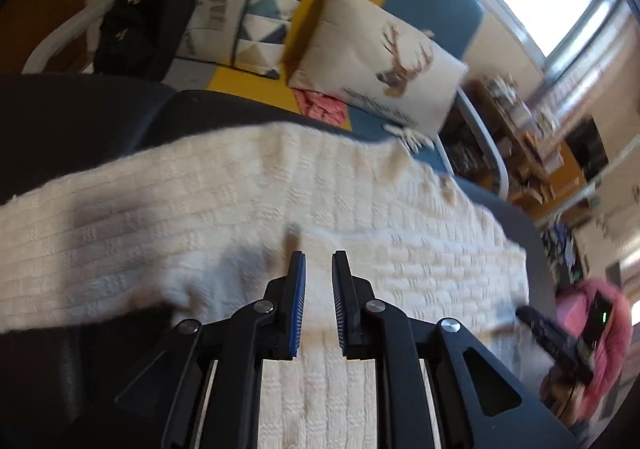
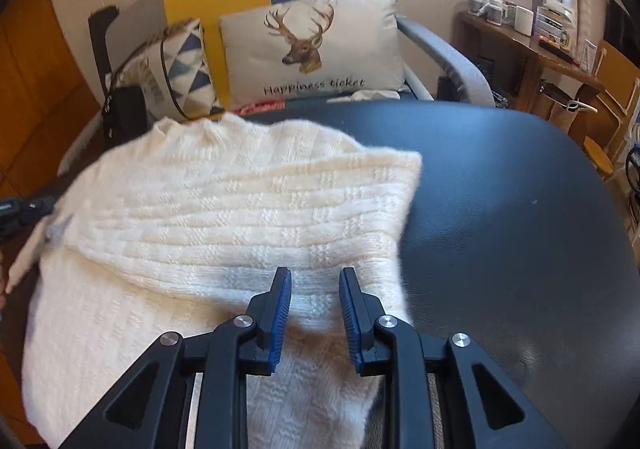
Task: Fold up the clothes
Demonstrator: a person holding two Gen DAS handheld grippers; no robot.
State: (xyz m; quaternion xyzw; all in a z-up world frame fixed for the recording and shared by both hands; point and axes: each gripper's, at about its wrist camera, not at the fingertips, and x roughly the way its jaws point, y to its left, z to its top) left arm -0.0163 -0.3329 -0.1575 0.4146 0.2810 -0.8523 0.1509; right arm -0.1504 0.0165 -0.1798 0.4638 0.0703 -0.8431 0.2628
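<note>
Right wrist view: cream sweater (image 2: 224,217) lies under and ahead-left of the right gripper (image 2: 315,275), jaws parted, empty. Left gripper (image 1: 319,259) likewise hovers unclenched over it.

Left tool (image 1: 319,253) jaws apart over cream sweater (image 1: 248,201); dark table (image 1: 72,117).

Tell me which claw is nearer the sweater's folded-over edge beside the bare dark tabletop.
Right. The right claw hovers open just beside that edge of the cream knitted sweater; the left claw, also open, hangs over the sweater's middle.
</note>
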